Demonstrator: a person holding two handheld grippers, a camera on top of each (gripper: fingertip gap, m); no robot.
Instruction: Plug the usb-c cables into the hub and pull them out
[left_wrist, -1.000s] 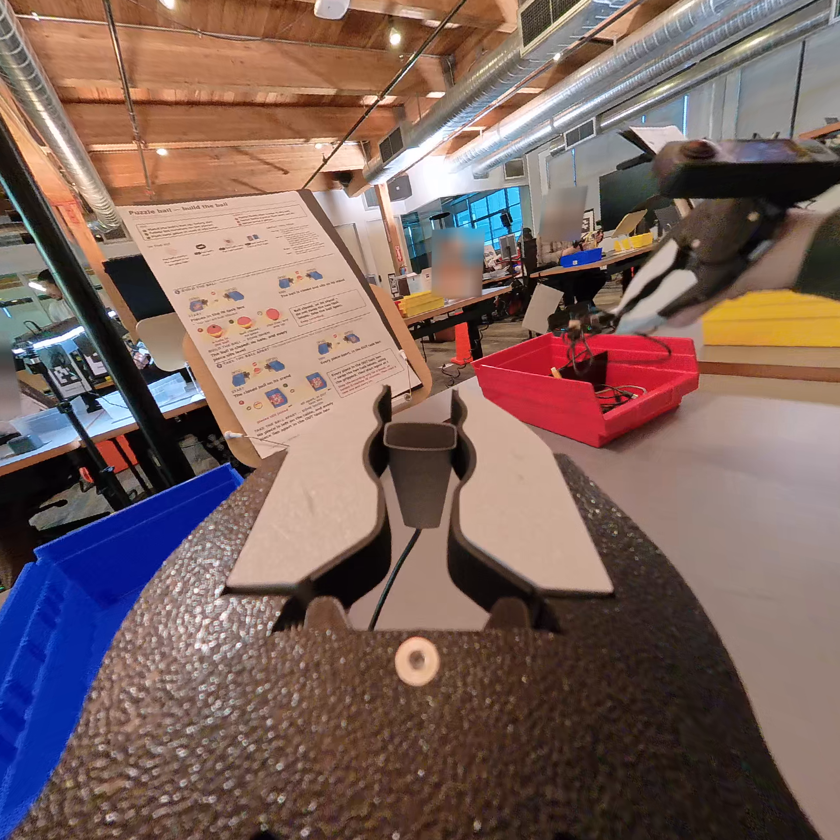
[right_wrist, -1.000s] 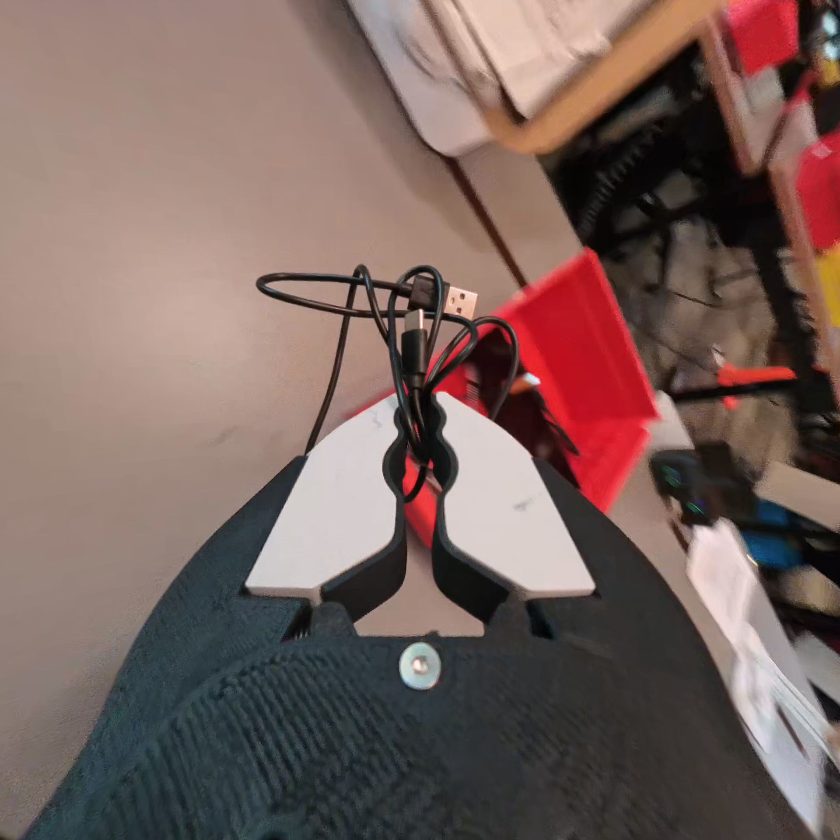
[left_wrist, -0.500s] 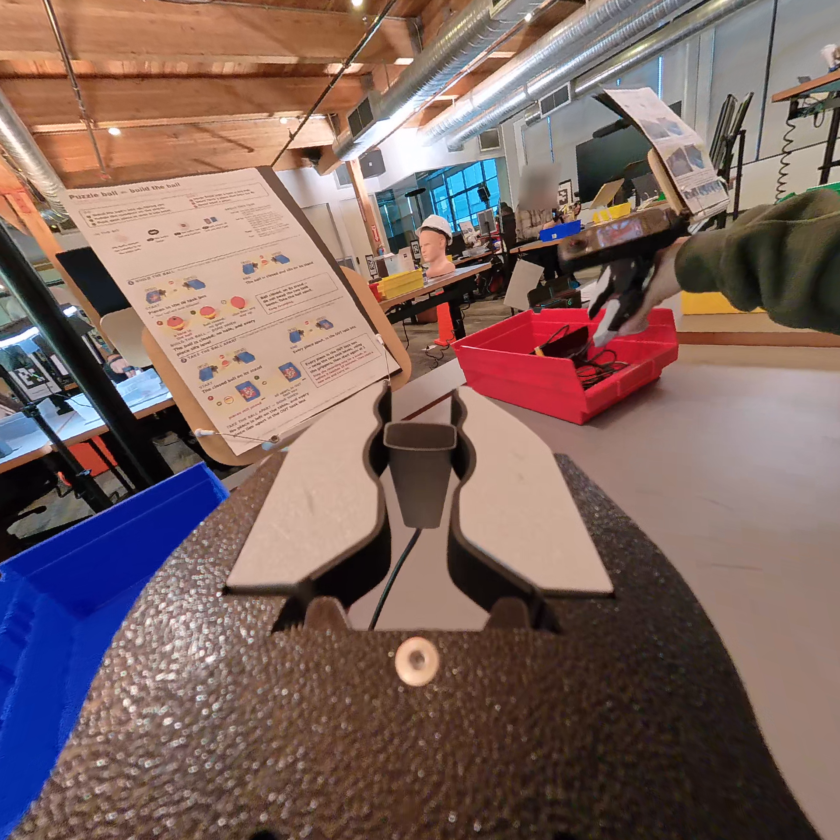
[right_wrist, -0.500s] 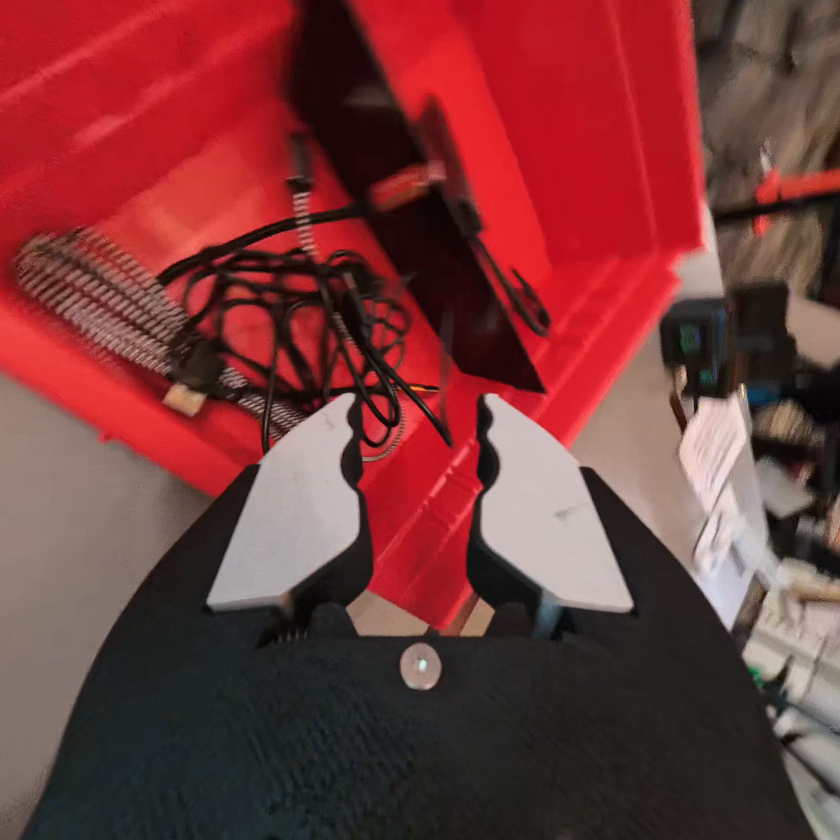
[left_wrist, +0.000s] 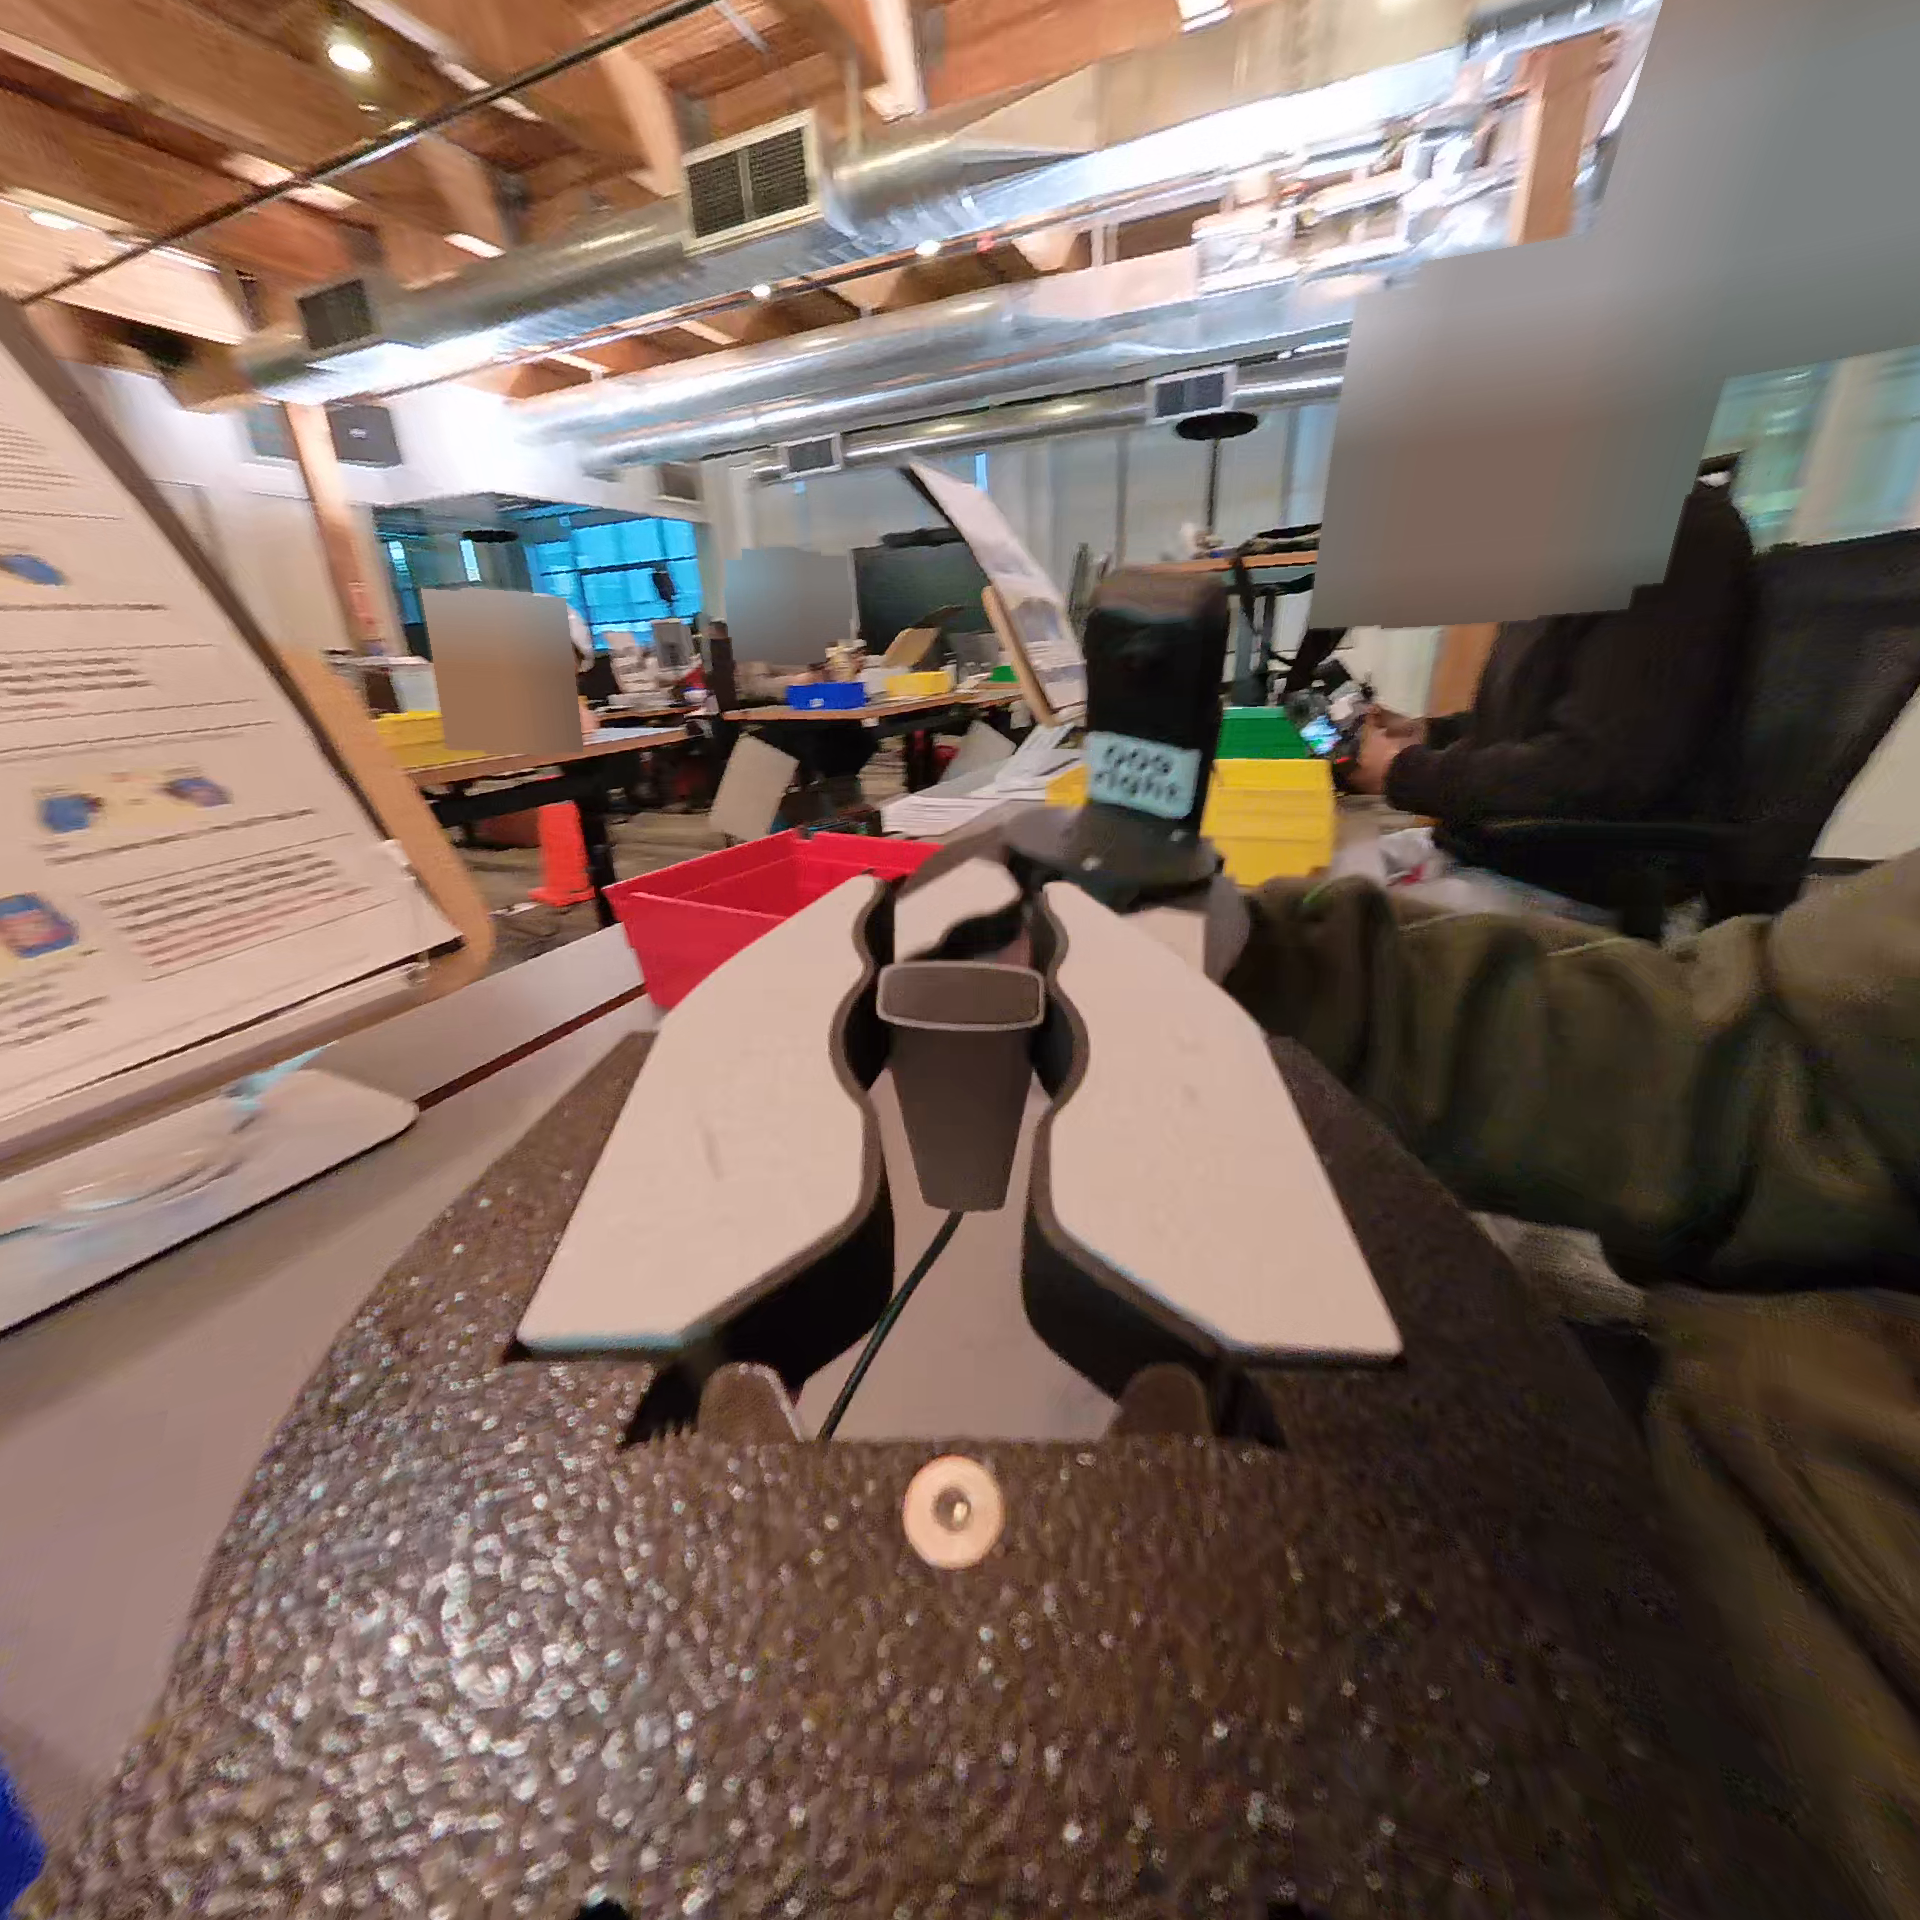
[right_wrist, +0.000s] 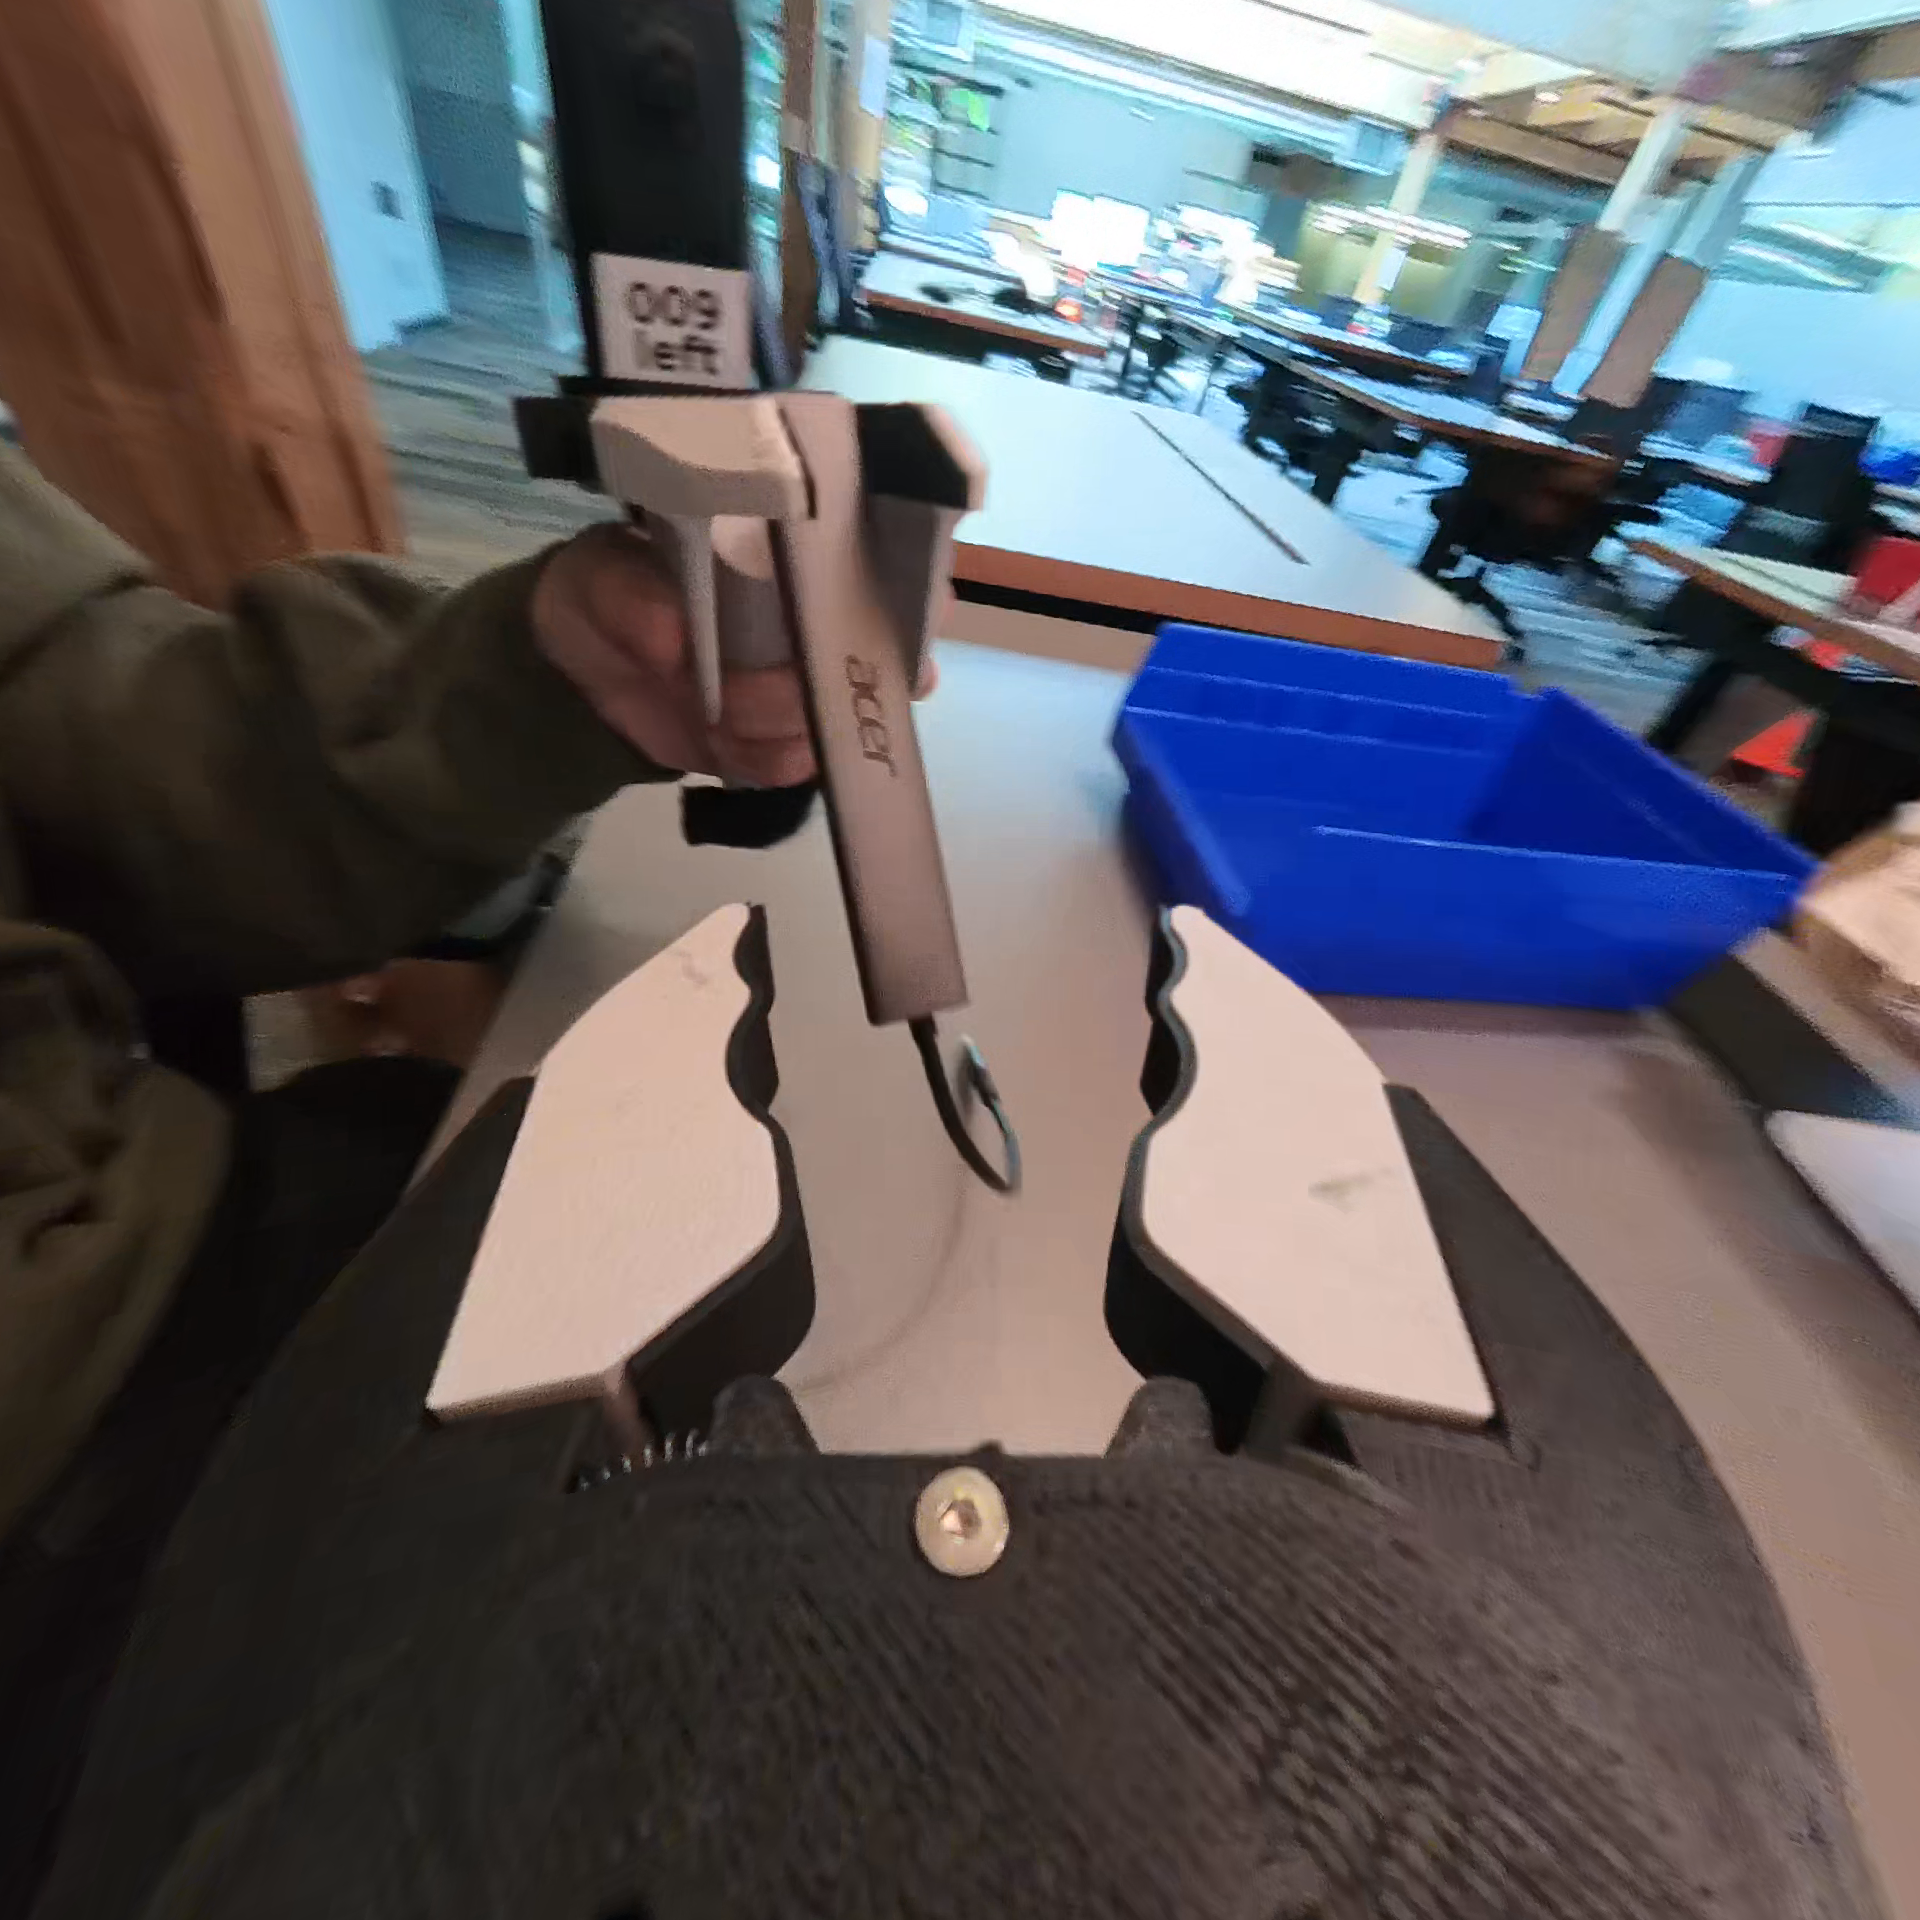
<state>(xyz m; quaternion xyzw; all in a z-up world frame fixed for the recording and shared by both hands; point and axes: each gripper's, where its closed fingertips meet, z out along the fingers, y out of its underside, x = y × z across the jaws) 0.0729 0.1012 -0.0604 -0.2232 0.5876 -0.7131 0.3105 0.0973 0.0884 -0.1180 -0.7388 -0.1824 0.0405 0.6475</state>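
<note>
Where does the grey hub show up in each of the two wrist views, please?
Left wrist view: hub at centre, end-on, clamped in the left claw.
Right wrist view: upper centre, hanging slanted from that claw, its cable curling below.
Shared landmark: the grey table.

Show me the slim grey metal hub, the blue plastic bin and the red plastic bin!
Slim grey metal hub (right_wrist: 878, 790): right wrist view, middle of its flat side.
Blue plastic bin (right_wrist: 1455, 894): right wrist view, its near outer wall.
Red plastic bin (left_wrist: 717, 925): left wrist view, its near wall.
</note>
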